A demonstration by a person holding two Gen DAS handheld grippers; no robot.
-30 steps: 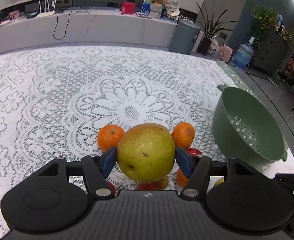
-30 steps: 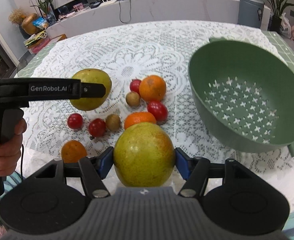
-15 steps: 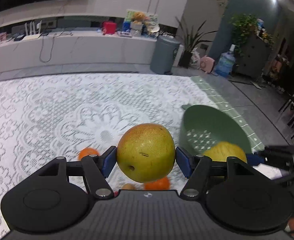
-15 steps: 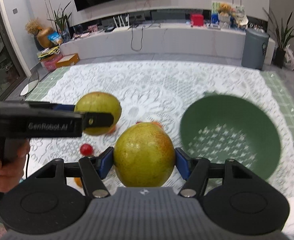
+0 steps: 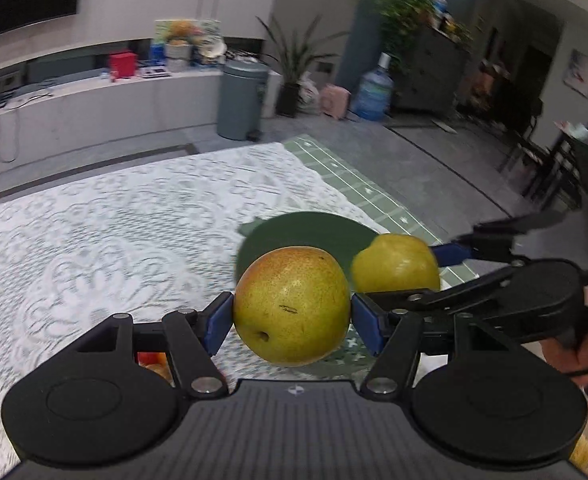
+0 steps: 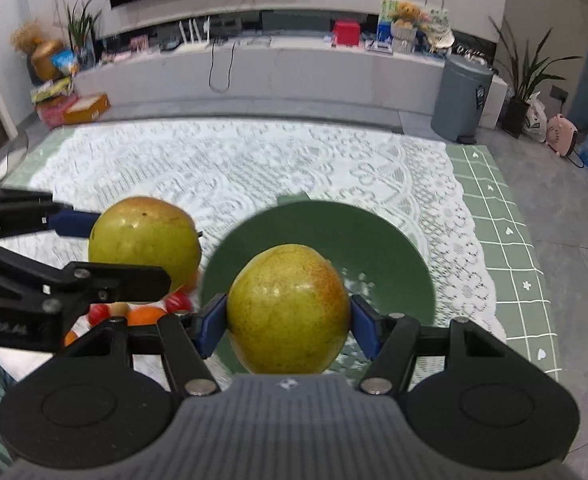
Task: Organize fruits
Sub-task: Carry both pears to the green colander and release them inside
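Right wrist view shows the right gripper [image 6: 288, 318] clenched on a yellow-green pear [image 6: 288, 310], held in the air directly over the green colander [image 6: 389, 248], which looks empty in the part that shows. To its left, the left gripper [image 6: 128, 248] grips a second pear [image 6: 144, 238] beside the colander's rim, above the small fruits [image 6: 146, 312] on the lace tablecloth [image 6: 254, 160]. I judge the right pear nearer to dropping in; the left must travel rightward first.

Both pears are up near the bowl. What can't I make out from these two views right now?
- Green bowl floor: both views, hidden by the held pears.
- Small fruits: right wrist view, mostly behind the left gripper.
- Height of either pear over the bowl: unclear, motion blur.
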